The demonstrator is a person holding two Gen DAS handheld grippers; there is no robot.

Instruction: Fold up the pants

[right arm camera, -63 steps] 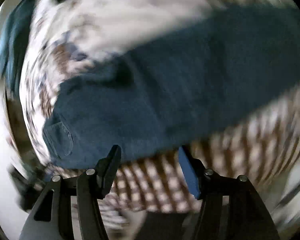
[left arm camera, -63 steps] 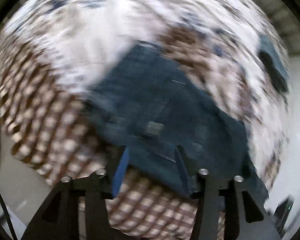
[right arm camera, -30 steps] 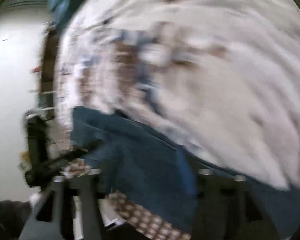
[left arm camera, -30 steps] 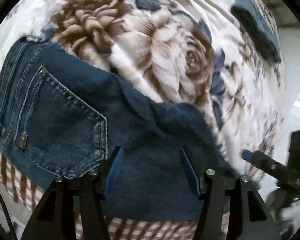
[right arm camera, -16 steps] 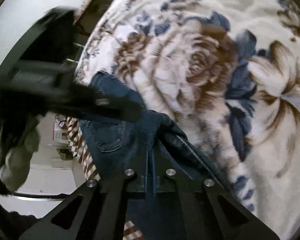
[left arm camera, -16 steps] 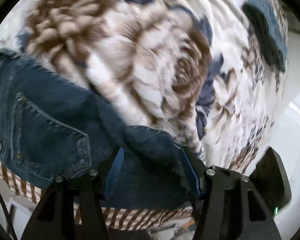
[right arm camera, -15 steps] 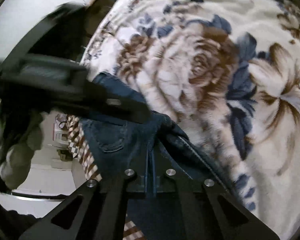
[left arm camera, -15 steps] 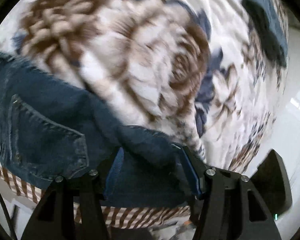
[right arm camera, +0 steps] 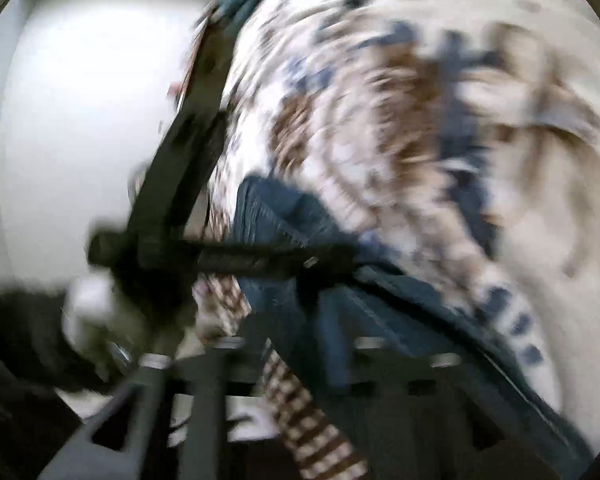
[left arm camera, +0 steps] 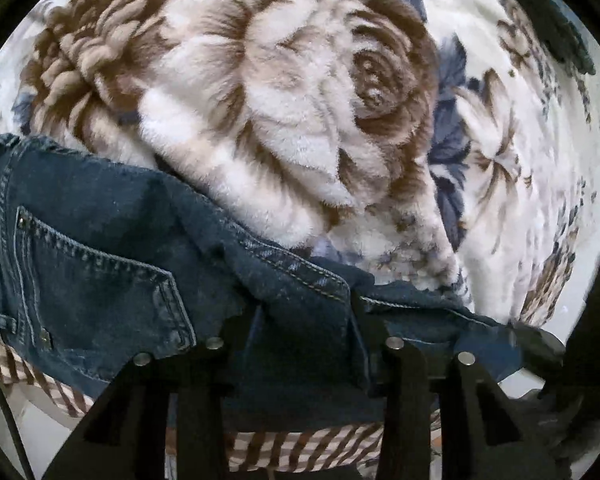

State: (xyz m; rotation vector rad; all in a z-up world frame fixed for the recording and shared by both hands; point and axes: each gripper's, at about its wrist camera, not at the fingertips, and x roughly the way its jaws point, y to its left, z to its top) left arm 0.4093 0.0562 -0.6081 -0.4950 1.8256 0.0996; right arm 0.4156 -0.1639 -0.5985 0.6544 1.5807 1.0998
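I count one pair of jeans on one floral blanket, with one back pocket showing beside the blanket's edge. One checked cloth lies under the jeans. I hold two grippers: my left gripper, my right gripper.

No text, label, brand or number is showing readably in either view; the jeans and the flowered blanket are carrying only stitching and pattern.
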